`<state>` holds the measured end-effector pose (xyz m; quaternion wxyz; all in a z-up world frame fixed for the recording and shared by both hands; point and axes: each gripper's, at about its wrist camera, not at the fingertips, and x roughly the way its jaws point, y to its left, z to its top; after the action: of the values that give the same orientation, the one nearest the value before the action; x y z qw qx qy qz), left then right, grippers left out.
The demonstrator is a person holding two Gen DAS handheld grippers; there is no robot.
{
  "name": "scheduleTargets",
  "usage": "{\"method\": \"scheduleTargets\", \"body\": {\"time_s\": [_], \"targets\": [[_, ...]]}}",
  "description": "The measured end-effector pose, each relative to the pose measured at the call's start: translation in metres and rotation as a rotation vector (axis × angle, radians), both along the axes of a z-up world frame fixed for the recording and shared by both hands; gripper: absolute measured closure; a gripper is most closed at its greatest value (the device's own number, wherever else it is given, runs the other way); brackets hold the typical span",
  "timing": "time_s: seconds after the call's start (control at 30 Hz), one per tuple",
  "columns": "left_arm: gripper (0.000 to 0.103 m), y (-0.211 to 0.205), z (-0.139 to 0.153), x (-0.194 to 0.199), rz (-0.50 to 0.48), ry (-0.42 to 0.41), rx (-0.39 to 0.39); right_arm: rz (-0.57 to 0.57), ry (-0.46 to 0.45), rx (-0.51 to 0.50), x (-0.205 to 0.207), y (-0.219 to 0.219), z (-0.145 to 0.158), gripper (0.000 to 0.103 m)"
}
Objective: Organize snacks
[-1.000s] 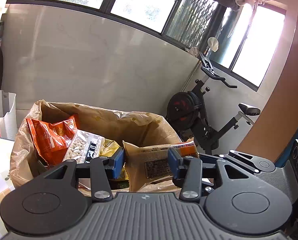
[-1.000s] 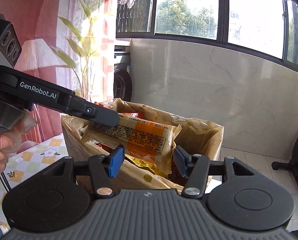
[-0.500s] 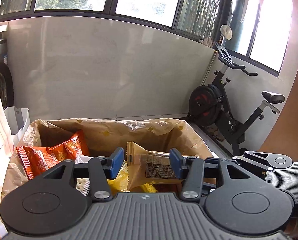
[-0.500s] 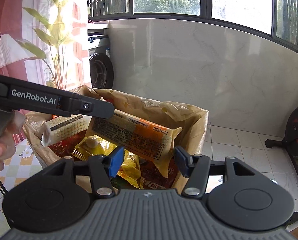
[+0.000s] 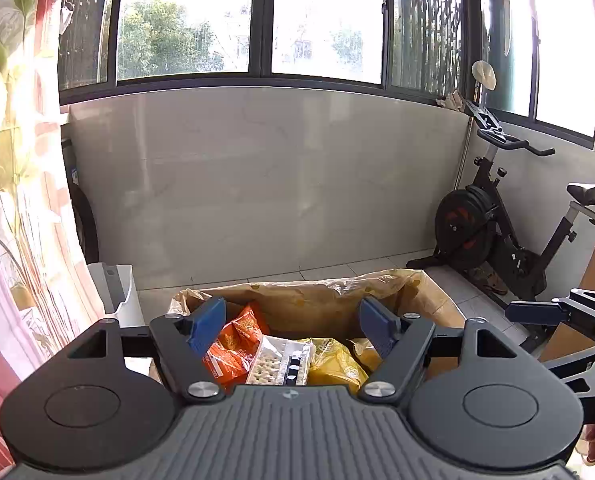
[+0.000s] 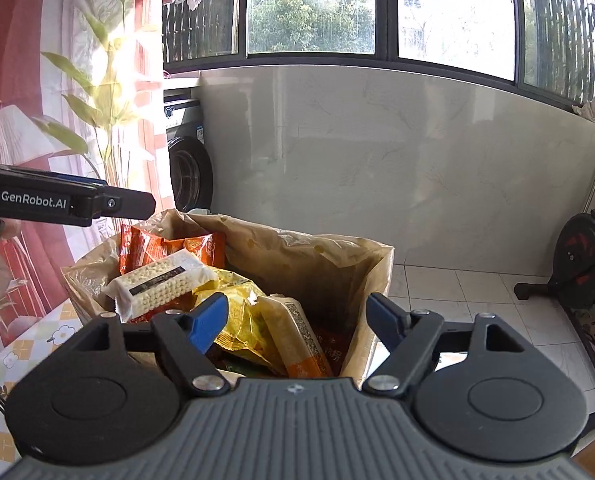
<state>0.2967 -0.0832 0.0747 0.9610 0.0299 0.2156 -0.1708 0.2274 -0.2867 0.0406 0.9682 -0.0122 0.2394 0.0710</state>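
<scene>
Snacks all sit inside the crinkly brown paper bag [image 6: 329, 264] on the floor by the window wall: orange foil packs [image 6: 165, 246] at the back, a clear pack of pale crackers [image 6: 159, 282] on top, a yellow crinkled packet [image 6: 241, 320], and a tan-and-orange wrapped bar [image 6: 299, 336] leaning in front. Left gripper [image 5: 293, 320] and right gripper [image 6: 297, 318] both hover over the bag, jaws just spread wide, nothing between the blue pads [image 6: 211, 316].
</scene>
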Motion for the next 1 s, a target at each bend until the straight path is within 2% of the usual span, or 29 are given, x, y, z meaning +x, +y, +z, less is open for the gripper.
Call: {"method": "scheduleTargets", "body": {"time_s": [0.1,0.23,0.37,0.5,0.6,0.73,0.87,1.0], "targets": [[0.017,0.018,0.012,-0.021,0.028,-0.022,-0.045,-0.039,-0.034,0.013,-0.017,0.005,0.015,0.018],[0.016,0.04,0.021,-0.047,0.078,-0.044,-0.08,-0.066,-0.076,0.042,-0.041,0.014,0.033,0.014],[0.015,0.051,0.029,-0.071,0.152,-0.058,-0.051,-0.078,-0.096,0.06,-0.061,0.027,0.043,0.012],[0.015,0.058,0.031,-0.094,0.18,-0.084,-0.005,-0.08,-0.107,0.077,-0.079,0.038,0.048,0.01],[0.015,0.066,0.033,-0.105,0.208,-0.071,0.01,-0.083,-0.112,0.1,-0.091,0.041,0.05,0.01],[0.015,0.074,0.035,-0.119,0.206,-0.069,-0.013,-0.096,-0.123,0.103,-0.103,0.042,0.052,0.01],[0.015,0.075,0.036,-0.128,0.235,-0.1,0.026,-0.106,-0.115,0.099,-0.109,0.042,0.051,0.01],[0.016,0.074,0.04,-0.136,0.227,-0.127,0.033,-0.107,-0.12,0.099,-0.112,0.043,0.051,0.01]]}}
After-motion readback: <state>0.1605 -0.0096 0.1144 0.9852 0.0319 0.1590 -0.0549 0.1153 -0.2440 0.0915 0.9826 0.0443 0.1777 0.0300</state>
